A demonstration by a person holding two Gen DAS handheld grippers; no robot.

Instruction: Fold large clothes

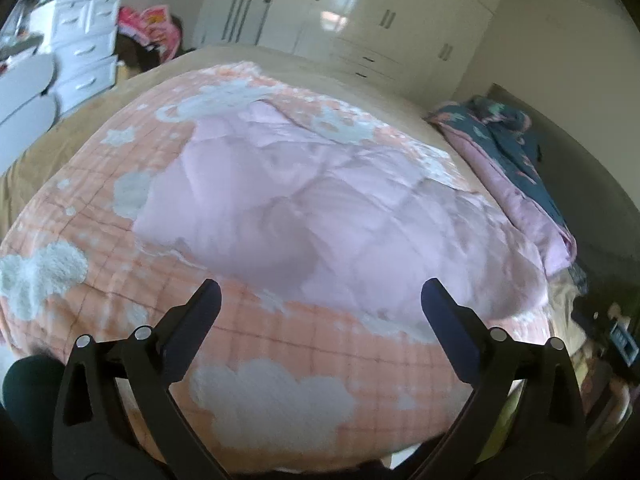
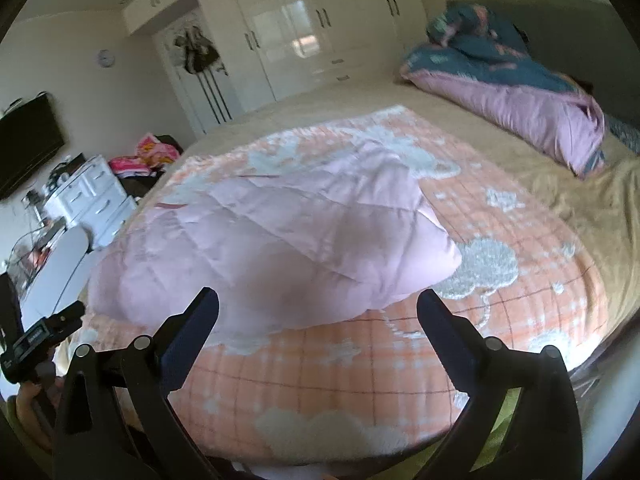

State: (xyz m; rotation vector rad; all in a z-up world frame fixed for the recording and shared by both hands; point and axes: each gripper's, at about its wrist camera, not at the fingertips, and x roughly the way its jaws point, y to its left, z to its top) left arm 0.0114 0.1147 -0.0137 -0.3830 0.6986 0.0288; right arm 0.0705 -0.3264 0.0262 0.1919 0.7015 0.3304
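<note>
Where bed (image 2: 580, 184) underlies: pink quilt (image 2: 280, 240).

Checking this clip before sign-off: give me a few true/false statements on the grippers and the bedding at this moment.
1. Both grippers are open and hold nothing. True: the left gripper and right gripper have jaws wide apart, with no cloth between them.
2. The pink quilt lies on the orange blanket. True.
3. The pink quilt hangs off the bed's edge. False: it rests wholly on the blanket.
4. A teal-and-pink duvet lies bunched at the bed's far side. True.
5. The wardrobe doors stand open. False: they are shut.
</note>
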